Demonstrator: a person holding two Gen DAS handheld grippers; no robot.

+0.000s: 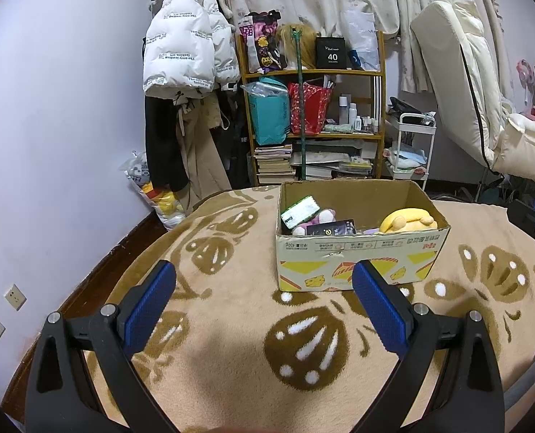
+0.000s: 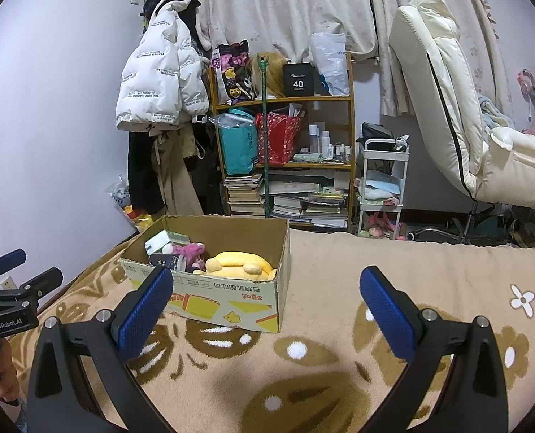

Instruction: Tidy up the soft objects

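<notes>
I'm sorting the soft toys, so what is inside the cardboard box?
In the cardboard box: a yellow plush, a pink plush, a green-edged packet and a dark packet. Anything beneath them is covered.

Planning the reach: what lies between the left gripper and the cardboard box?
Only bare blanket between left gripper and cardboard box, per the left wrist view.

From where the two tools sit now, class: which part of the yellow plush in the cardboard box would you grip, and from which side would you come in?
Grip the yellow plush across its rounded top, which bulges level with the rim of the cardboard box. Come from above: the box walls block its sides, and packets and a pink plush crowd its left. The open right tool looks like the nearer one.
</notes>
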